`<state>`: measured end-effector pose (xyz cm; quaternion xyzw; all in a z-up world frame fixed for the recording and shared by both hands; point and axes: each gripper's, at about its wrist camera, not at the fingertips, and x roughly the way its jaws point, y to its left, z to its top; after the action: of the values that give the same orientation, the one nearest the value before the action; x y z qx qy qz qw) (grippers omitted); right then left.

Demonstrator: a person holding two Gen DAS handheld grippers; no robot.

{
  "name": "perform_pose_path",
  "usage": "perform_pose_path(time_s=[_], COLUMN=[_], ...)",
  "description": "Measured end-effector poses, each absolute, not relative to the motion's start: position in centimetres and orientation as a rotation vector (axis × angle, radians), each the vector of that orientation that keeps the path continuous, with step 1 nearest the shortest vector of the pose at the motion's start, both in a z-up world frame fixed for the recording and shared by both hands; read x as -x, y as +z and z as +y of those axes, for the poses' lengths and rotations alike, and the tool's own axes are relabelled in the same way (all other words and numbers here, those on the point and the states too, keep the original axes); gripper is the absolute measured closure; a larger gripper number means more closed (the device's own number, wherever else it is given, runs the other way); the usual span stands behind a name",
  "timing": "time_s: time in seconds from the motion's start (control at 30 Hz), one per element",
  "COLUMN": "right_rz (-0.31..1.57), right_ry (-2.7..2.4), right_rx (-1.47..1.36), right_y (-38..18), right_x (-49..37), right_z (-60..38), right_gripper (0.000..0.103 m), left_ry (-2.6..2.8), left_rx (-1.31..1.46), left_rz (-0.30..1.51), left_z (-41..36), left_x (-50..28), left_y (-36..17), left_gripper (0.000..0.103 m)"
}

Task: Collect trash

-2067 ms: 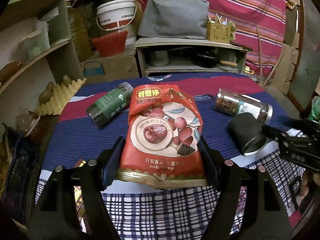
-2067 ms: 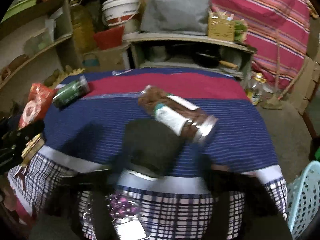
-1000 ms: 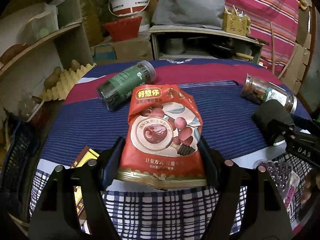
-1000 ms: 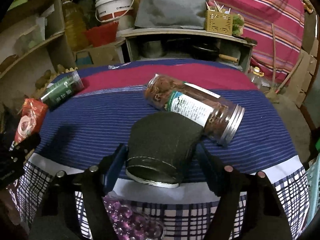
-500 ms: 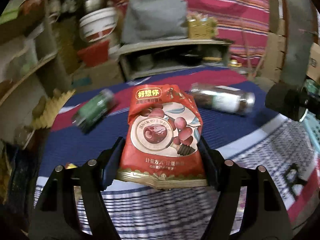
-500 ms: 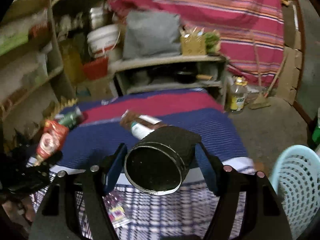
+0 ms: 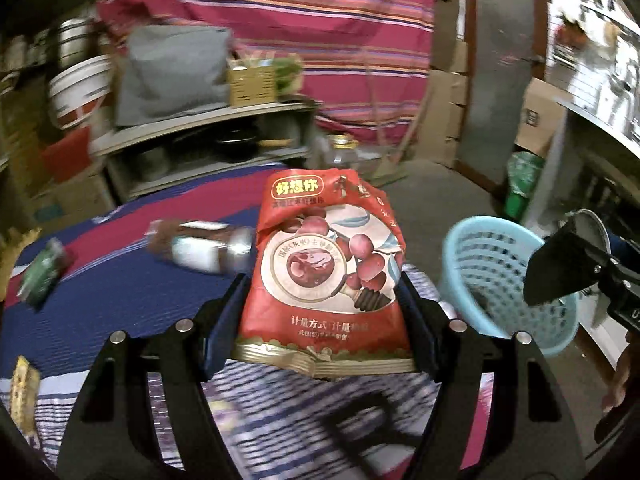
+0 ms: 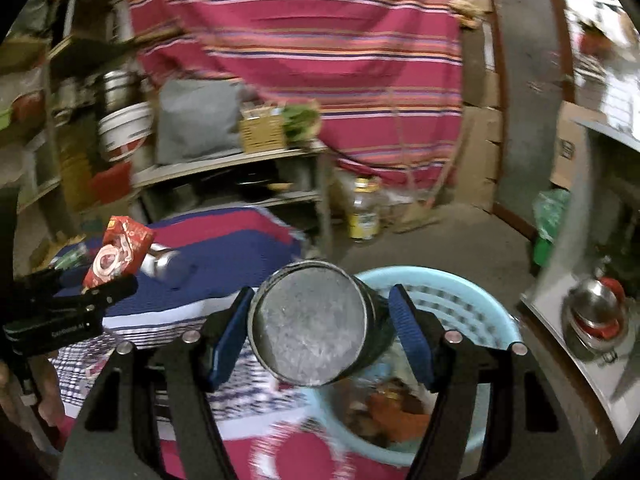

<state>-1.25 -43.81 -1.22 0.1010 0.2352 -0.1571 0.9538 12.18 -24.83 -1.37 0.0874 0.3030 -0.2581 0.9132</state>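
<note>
Carrying trash toward the blue basket [image 8: 472,292]: left of it, jars [image 7: 200,246] remain on the worktop [image 7: 120,280], the left gripper [image 7: 320,316] holds a red snack bag [image 7: 324,272], and the right gripper [image 8: 320,328] clamps a dark can [image 8: 310,326] over its rim.

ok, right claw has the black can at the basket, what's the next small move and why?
Probably carry the right claw a little further over the blue basket, then let go. The black can sits between its pads, over the basket's near rim rather than the middle, and trash already lies inside. The left claw holding the red snack bag can follow.
</note>
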Motion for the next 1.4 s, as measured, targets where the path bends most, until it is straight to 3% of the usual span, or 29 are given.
perform_pose_path(time_s=[0.57, 0.67, 0.73, 1.0, 1.4], right_rz=[0.478, 0.482, 0.489, 0.519, 0.547], right_ry=[-0.501, -0.514, -0.515, -0.497, -0.454], right_rx=[-0.359, -0.381, -0.387, -0.386, -0.339], right_y=[-5.1, -5.7, -6.1, -7.3, -8.2], right_x=[5.6, 5.8, 5.7, 4.5, 0.2], right_z=[-53.8, -54.7, -55.0, -54.5, -52.3], right_gripper=[0.035, 0.035, 0.035, 0.035, 0.035], left_ry=[-0.758, -0.768, -0.764, -0.686, -0.464], left_rx=[-0.285, -0.269, -0.255, -0.223, -0.192], left_rz=[0.673, 0.698, 0.687, 0.654, 0.55], left_z=[-40.1, -40.7, -40.7, -37.1, -26.2], left_x=[-10.2, -11.0, -11.2, -11.5, -11.2], left_y=[-5.9, -6.3, -6.3, -5.4, -2.7], left_gripper=[0.031, 0.023, 0.014, 0.007, 0.006])
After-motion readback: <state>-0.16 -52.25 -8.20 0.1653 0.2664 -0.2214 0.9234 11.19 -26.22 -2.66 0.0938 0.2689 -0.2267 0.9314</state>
